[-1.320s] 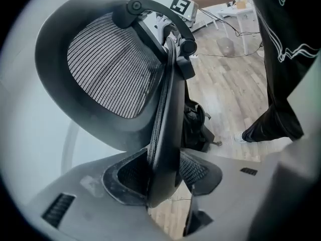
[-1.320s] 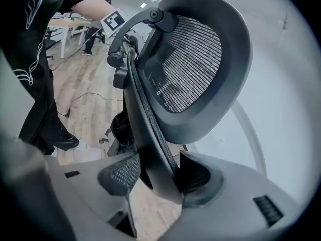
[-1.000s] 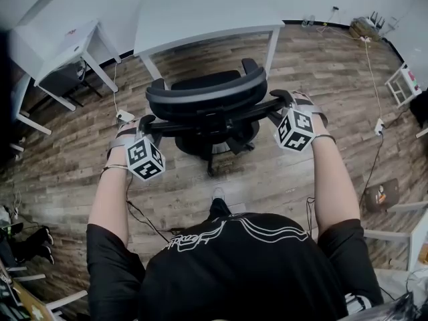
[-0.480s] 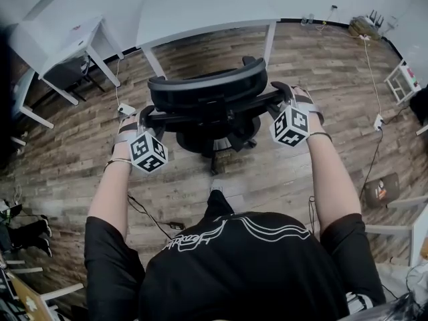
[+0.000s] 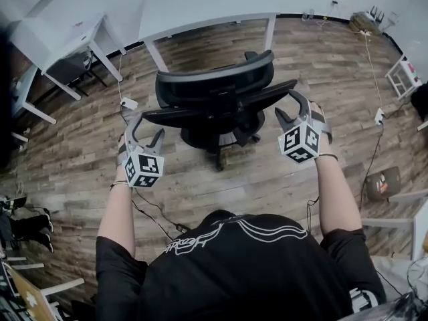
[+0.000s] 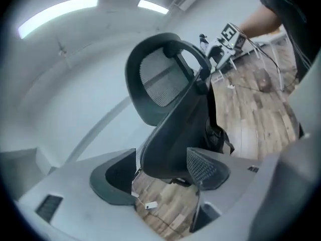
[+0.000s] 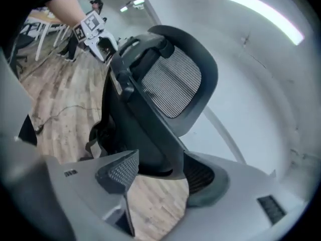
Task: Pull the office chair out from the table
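The office chair point(image 5: 214, 89) stands on the wood floor point(image 5: 267, 172), clear of the white table point(image 5: 200, 5) with its backrest toward the person, so the pull looks done and the release is in hand. The left gripper point(image 5: 147, 129) and the right gripper point(image 5: 287, 109) are both opening wide. Each has an armrest end in line with its gap, the left armrest point(image 5: 167, 116) and the right armrest point(image 5: 274, 92), but neither gripper's pads press on anything. Next, both tongs should probably back straight off without nudging the chair, which may roll on its castors.
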Motion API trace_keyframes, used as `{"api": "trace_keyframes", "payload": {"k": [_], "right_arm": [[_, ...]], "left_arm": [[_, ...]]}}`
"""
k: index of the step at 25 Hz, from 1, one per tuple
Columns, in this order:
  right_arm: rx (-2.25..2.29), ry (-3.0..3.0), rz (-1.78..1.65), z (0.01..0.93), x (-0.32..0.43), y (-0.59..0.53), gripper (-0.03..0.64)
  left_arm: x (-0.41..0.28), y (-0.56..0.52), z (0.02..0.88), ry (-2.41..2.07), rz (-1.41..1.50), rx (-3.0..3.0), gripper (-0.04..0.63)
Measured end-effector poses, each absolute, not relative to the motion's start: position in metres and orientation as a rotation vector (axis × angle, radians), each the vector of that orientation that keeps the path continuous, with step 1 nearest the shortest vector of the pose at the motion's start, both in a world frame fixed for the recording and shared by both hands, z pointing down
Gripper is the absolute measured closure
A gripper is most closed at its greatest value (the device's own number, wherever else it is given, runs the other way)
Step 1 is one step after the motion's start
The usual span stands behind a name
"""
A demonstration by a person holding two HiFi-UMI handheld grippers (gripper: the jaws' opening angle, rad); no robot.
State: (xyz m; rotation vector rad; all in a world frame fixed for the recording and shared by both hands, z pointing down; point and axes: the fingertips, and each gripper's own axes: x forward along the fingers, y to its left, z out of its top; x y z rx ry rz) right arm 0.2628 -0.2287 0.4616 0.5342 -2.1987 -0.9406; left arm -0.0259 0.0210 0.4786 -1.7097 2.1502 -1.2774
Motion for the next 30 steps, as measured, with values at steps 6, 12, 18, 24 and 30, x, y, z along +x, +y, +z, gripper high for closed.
{"api": "trace_keyframes", "payload": {"k": [6, 12, 18, 24, 30], "right_arm": [[0.464, -2.484, -0.617, 0.429, 0.279, -0.128, 0.334], [0.28, -2.744, -0.426, 0.376, 0.262, 0.007, 0.34], [0.171, -2.981, -0.234, 0.338, 0.263, 0.122, 0.465], [0.029, -3.105, 0.096, 0.312, 0.295, 0.188, 0.562], [-0.053, -3.071, 0.222, 0.32, 0.308, 0.23, 0.58]], "left_arm": [[0.032, 0.051, 0.431, 2.356, -0.653, -1.982, 0.302], [0.109, 0.105, 0.369, 2.311, -0.108, -2.25, 0.383], [0.159, 0.179, 0.338, 2.242, 0.096, -2.371, 0.509], [0.204, 0.231, 0.321, 2.136, 0.194, -2.465, 0.589], [0.239, 0.261, 0.325, 2.01, 0.296, -2.64, 0.589]]}}
